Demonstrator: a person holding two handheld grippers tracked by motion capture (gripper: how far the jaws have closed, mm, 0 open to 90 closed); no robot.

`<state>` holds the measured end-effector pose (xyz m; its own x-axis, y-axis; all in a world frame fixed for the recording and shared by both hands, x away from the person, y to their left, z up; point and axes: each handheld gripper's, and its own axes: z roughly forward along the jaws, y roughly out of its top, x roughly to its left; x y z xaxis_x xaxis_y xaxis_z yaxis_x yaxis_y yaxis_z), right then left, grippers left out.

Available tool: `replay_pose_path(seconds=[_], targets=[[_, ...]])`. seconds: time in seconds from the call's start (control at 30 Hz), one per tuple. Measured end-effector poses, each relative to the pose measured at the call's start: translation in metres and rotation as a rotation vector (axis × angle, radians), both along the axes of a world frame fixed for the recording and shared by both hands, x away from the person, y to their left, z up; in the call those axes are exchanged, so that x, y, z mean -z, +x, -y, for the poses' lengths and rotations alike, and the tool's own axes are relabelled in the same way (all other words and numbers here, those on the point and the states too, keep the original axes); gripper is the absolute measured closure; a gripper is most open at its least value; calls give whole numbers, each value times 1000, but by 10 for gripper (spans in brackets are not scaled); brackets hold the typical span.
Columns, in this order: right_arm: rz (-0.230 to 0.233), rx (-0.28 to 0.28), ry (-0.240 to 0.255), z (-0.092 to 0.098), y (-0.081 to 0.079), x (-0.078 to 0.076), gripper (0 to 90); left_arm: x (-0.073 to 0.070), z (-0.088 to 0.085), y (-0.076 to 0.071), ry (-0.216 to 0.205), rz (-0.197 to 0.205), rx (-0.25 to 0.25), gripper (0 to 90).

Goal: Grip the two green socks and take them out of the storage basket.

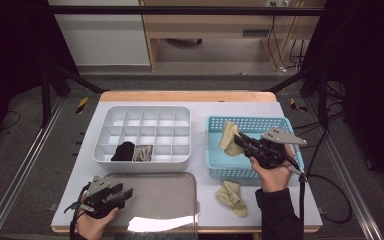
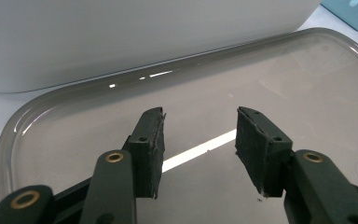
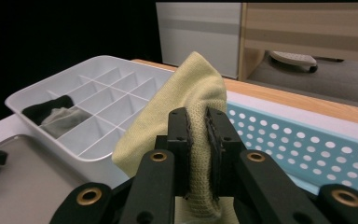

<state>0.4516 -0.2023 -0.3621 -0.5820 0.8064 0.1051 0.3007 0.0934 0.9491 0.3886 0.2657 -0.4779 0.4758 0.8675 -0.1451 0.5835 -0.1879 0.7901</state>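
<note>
- The right gripper [image 1: 243,141] holds a yellow sock [image 1: 228,136] above the blue basket [image 1: 219,169], to the right of the white organizer [image 1: 142,163]. Its fingers [image 3: 182,135] are pinched on a fold of the knit.
- The sock appears light, soft and limp: it drapes over the fingers and will likely sag and swing when carried. A pinch through a doubled fold near mid-length, as now, should keep it from slipping.
- A second yellow sock [image 1: 232,197] lies on the table just in front of the basket.
- The left gripper [image 1: 120,196] rests over the grey tray [image 1: 180,185] in front of the organizer; its fingers [image 2: 151,140] are spread with nothing between them.
- The right gripper view shows the pinch on the knit close up; the high view shows the whole layout, including the second sock.
- In the organizer, two front cells hold a black sock [image 1: 124,151] and a grey sock [image 1: 142,153].
</note>
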Motion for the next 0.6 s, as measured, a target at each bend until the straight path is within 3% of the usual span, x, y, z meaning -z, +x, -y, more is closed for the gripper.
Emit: replay_pose_path(seconds=[0.37,0.6], targets=[[19,-54,39,13,-45,9,811,-1,0,-1,-6,-1,1,529],[6,-53,34,19,-60,19,811,-2,0,-1,-10,2,2,530]])
